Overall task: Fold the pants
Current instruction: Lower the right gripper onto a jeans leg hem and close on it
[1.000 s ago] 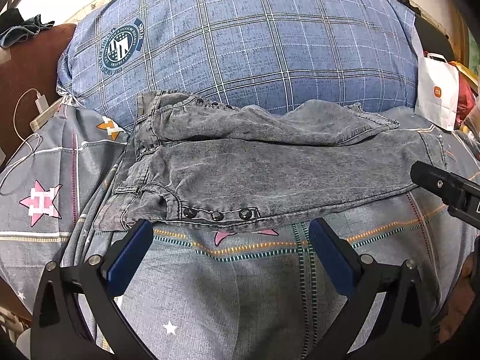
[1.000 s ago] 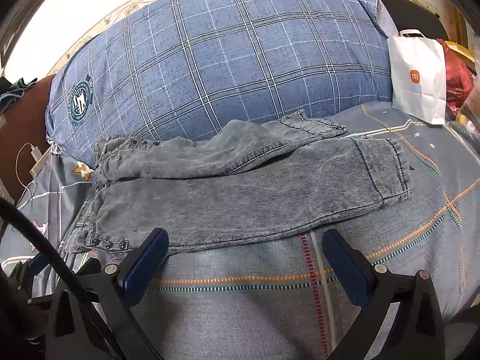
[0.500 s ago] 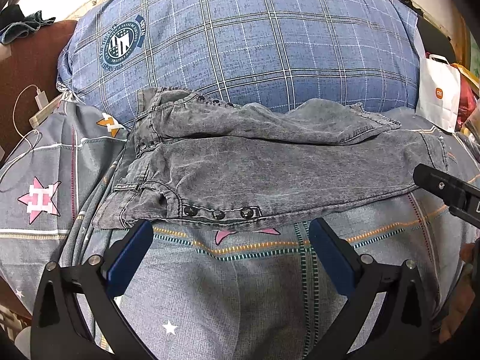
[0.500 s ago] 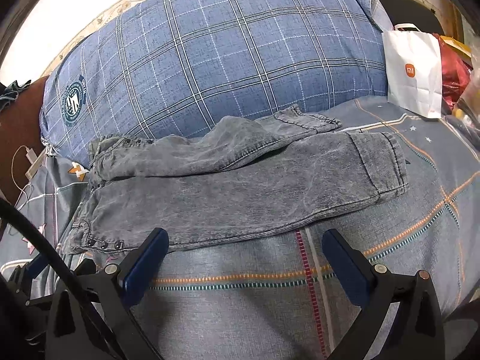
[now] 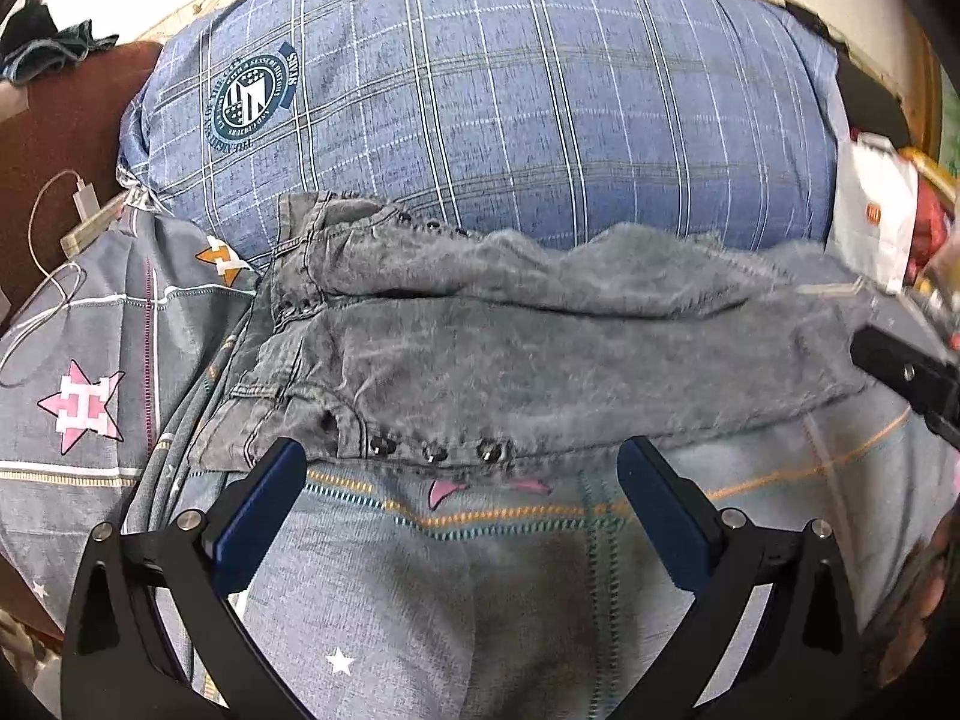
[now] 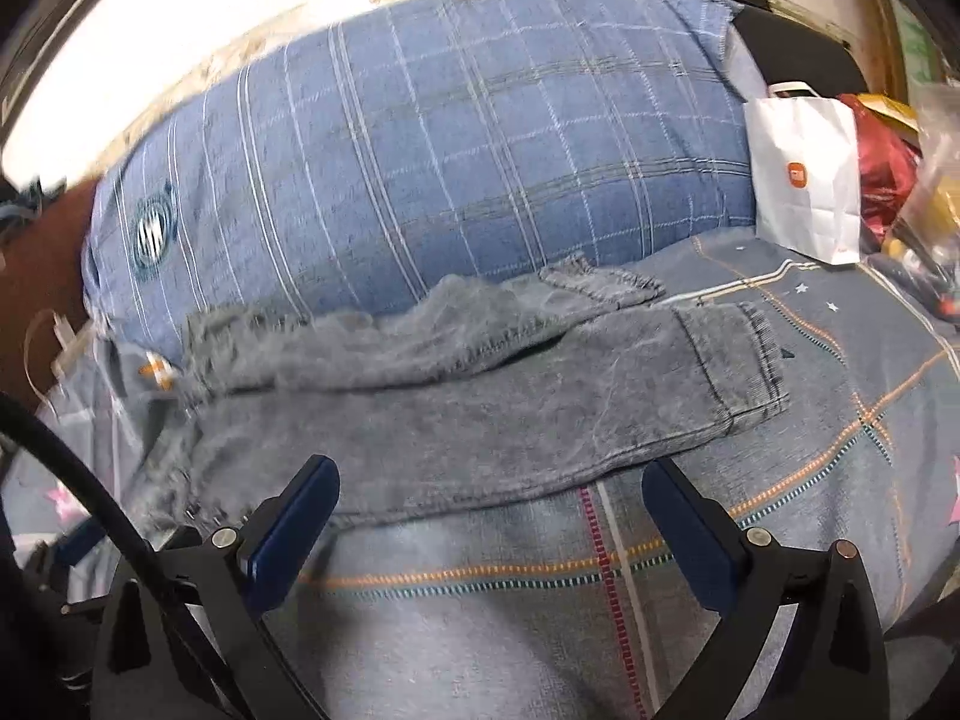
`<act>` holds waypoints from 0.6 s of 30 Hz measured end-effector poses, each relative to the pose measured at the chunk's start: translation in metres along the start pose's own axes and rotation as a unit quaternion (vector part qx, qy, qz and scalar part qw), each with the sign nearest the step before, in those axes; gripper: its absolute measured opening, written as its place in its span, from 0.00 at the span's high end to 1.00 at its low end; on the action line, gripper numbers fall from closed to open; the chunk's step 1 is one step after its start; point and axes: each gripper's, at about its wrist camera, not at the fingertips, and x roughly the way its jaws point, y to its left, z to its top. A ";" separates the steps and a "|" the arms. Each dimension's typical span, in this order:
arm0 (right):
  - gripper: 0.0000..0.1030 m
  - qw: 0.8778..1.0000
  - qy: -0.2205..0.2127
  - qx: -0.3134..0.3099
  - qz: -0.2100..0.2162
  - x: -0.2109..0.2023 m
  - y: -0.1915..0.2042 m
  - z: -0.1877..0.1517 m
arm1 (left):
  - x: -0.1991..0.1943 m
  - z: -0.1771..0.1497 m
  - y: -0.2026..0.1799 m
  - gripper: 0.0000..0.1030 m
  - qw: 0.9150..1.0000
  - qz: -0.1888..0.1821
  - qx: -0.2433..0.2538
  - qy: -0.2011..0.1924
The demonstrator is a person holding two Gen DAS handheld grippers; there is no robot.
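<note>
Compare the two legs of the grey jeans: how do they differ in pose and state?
The near leg lies flat and stretched out on the bedsheet; the far leg is rumpled and bunched against the blue plaid pillow. The near leg's cuff reaches further right than the far leg's. Both are the same washed grey denim.

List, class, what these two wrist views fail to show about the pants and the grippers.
- Left wrist view: the pants cuff end is blurred and partly covered by the right gripper's black finger.
- Right wrist view: motion blur smears the waistband; its buttons are unreadable.
- Far leg's underside: hidden against the plaid pillow in both views.
- Left gripper: barely visible in the right wrist view.
</note>
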 end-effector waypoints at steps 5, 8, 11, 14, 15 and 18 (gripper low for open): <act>0.04 0.998 0.048 0.024 0.046 -0.002 -0.011 0.036 | 0.001 0.038 0.004 0.00 0.999 -0.033 -0.022 0.009; 0.08 0.996 0.075 0.019 0.048 0.010 -0.016 0.062 | 0.008 0.064 -0.001 0.00 0.998 -0.052 -0.023 0.006; 0.11 0.995 0.085 0.021 0.041 0.030 -0.024 0.092 | 0.025 0.088 -0.006 0.00 0.997 -0.071 -0.027 0.009; 0.16 0.993 0.106 0.037 0.032 0.065 -0.033 0.114 | 0.056 0.102 -0.008 0.00 0.996 -0.085 -0.031 0.027; 0.21 0.991 0.121 0.048 0.033 0.084 -0.036 0.122 | 0.063 0.103 -0.007 0.00 0.995 -0.087 -0.033 0.030; 0.31 0.982 0.164 0.083 0.028 0.139 -0.043 0.139 | 0.087 0.097 -0.001 0.00 0.994 -0.089 -0.047 0.035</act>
